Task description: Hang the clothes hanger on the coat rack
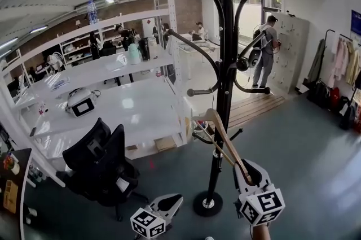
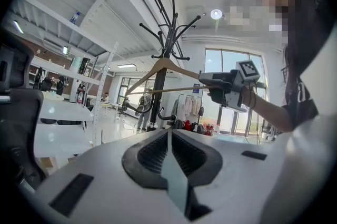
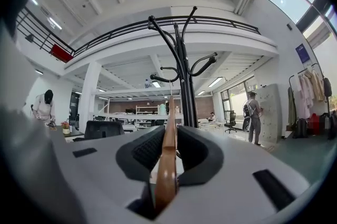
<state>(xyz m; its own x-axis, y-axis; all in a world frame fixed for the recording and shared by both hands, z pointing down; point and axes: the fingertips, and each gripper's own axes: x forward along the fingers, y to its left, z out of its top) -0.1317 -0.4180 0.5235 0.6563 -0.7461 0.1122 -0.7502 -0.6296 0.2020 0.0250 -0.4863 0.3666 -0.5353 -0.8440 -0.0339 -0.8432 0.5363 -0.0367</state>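
Hanger (image 1: 223,142) whereabouts, anyone? And what's each claw doing?

reply: it's a wooden one, up in the air, pinched by one end in the right claw (image 1: 243,168). In the right gripper view the wood runs straight between the two pads and both are clamped on it. From the head view it slants up and left toward the black coat rack (image 1: 225,64). Its wire hook is just beside the pole, low down, under the curved arms. It doesn't look hooked over any arm yet.

OP: and the left one?

reply: left claw (image 1: 176,198) is down low near the rack's round base, well apart from the hanger. Its own view shows the pads pressed together with nothing between them.

OP: anything around that's holding stuff?

reply: there's a clothes rail (image 1: 329,31) over by the right wall with garments (image 1: 343,58) hanging on it. The grey lockers (image 1: 293,47) behind the rack have their doors shut, so I can't see inside. A person (image 1: 265,55) stands in front of them. The white table (image 1: 141,114) on the left carries a small boxy device (image 1: 80,103), and a black office chair (image 1: 101,168) sits in front of it.
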